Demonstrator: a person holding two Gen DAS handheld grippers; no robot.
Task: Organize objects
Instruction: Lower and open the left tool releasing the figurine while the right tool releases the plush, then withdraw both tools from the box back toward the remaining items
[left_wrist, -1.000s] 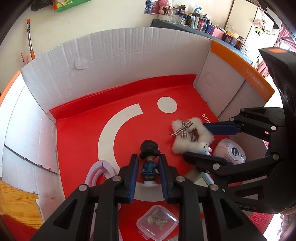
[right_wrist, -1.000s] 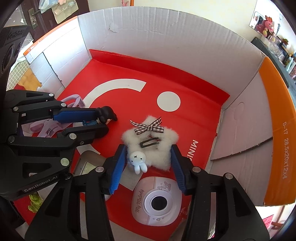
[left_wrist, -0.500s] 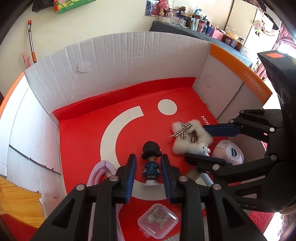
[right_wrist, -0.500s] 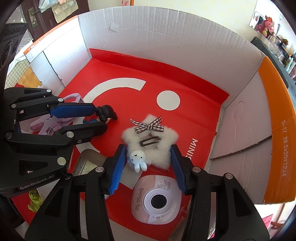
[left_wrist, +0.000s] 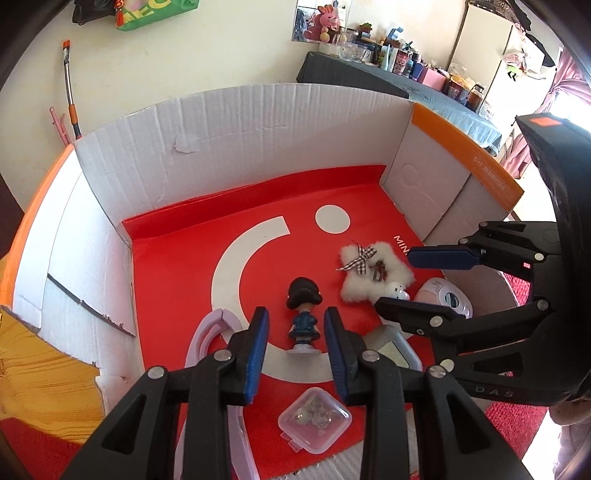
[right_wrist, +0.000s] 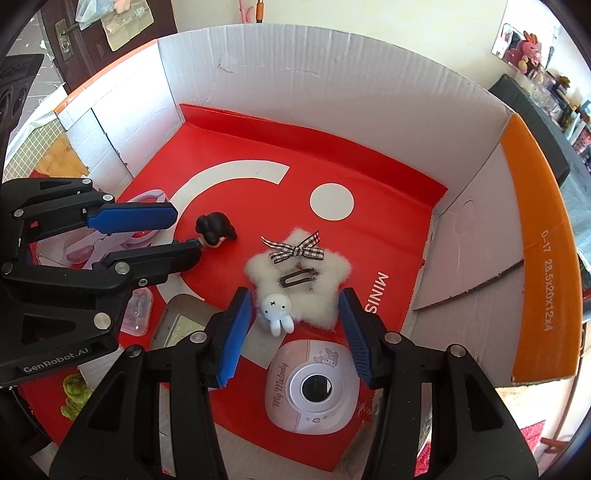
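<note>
The left gripper (left_wrist: 295, 334) stands with its jaws apart, one on either side of the small doll (left_wrist: 303, 314), a sliver of gap each side, gripping nothing. The right gripper (right_wrist: 295, 325) is spread wider, straddling the white bunny (right_wrist: 277, 312) and the near edge of the fluffy star (right_wrist: 299, 280), closed on neither. From the doll, bare red floor runs to the cardboard box wall (left_wrist: 240, 147) at twelve o'clock. A purple clip (left_wrist: 207, 336) at nine o'clock and a clear case (left_wrist: 314, 415) at six are partly hidden. The pink camera (right_wrist: 314, 387) sits at six o'clock below the bunny.
</note>
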